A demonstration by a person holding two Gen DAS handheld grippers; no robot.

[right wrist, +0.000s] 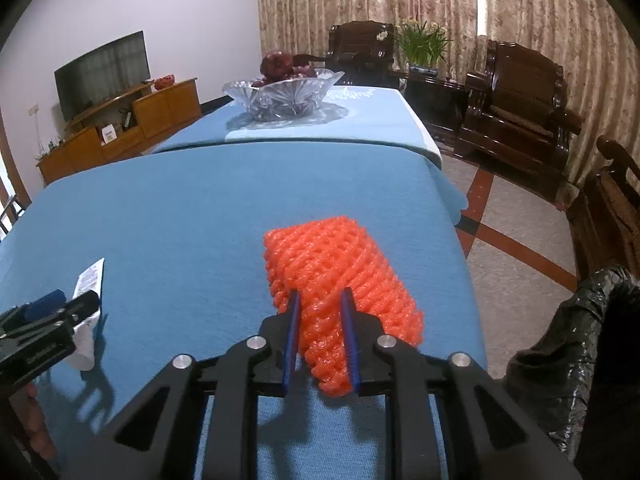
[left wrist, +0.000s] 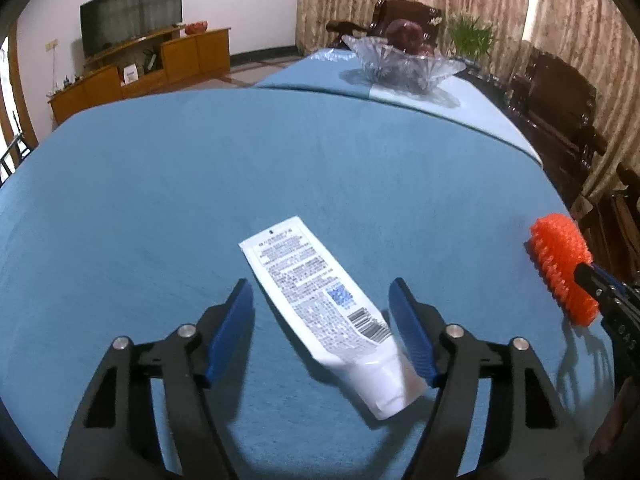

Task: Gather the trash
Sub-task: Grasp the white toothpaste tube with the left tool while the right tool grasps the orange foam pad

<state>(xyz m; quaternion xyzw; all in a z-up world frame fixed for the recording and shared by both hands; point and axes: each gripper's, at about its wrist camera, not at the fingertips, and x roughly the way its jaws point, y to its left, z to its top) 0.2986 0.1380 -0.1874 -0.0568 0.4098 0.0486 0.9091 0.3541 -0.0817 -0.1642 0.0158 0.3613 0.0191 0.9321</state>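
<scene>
I am straddling the white tube [left wrist: 326,304] on the blue tablecloth [left wrist: 280,168] with my spread left gripper [left wrist: 322,328], its long axis running diagonally between the jaws, while my right gripper [right wrist: 322,336] is clamping the orange foam net [right wrist: 340,276].

Bare blue tablecloth [left wrist: 200,168] ahead lies open; glass bowl [right wrist: 280,96] blocks the far end
</scene>
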